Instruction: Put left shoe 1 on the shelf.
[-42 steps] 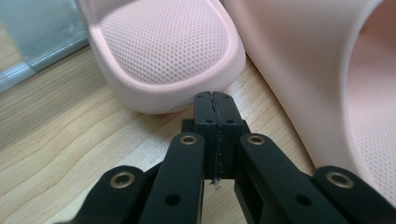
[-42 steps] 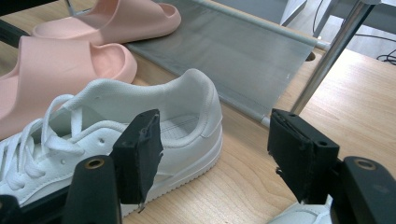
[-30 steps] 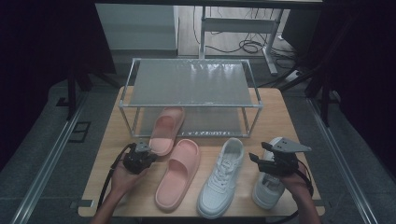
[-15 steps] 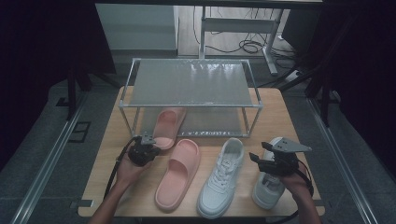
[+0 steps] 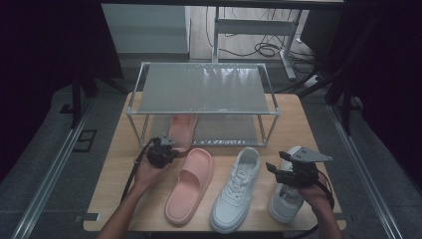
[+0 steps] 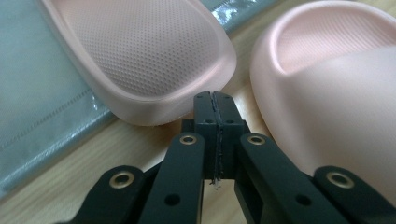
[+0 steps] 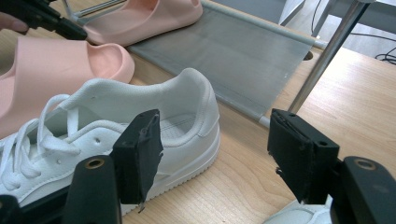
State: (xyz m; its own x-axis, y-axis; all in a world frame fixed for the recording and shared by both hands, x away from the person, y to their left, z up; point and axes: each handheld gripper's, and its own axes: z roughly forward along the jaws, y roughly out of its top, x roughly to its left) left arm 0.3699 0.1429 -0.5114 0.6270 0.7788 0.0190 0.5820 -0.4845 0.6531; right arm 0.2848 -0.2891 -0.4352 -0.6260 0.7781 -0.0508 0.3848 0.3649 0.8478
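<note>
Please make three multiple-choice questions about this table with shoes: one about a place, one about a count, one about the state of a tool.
1. Where does the far pink slipper lie?
A. on the rack's lower shelf
B. on the rack's top shelf
C. on the floor

2. How many white sneakers are on the table?
A. one
B. two
C. four

3. How are the jaws of the left tool?
A. wide open
B. shut with nothing between them
C. shut on a lace

Answers:
1 A, its toe end reaches under the top shelf.
2 B, one beside the near slipper, one under the right tool.
3 B, the jaws meet.
</note>
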